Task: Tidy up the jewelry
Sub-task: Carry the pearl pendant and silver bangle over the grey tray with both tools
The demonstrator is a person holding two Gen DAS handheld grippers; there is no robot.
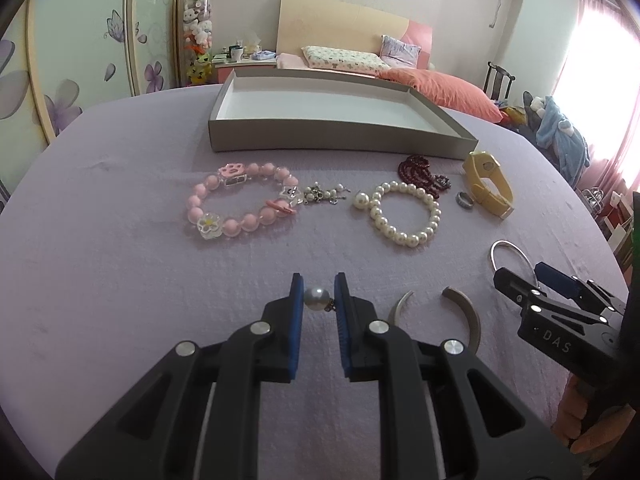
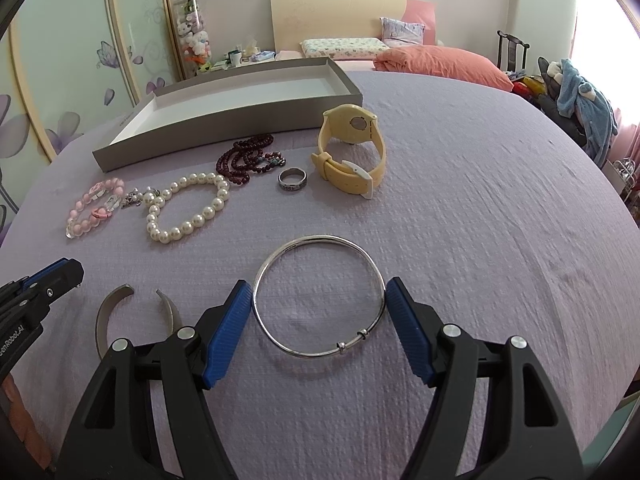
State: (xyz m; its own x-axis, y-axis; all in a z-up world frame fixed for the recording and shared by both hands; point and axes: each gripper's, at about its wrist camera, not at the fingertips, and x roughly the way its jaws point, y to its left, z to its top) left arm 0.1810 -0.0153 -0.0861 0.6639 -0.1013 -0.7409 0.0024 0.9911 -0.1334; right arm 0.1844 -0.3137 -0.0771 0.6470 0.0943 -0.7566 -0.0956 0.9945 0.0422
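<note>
1. Grey tray, upper centre of the left view, on the lilac worktop.
2. Right tongs grip the silver bangle, lower centre.
3. Left tongs pinch a pearl earring, lower centre.

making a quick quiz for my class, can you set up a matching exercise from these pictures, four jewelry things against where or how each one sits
Things:
1. loose pearl
2. silver bangle
3. yellow watch
4. grey box

States:
A. empty, at the far side of the cloth
B. pinched in the left gripper
C. standing on edge beside the ring
D. flat between the right gripper's pads

Pairs: 1-B, 2-D, 3-C, 4-A
</note>
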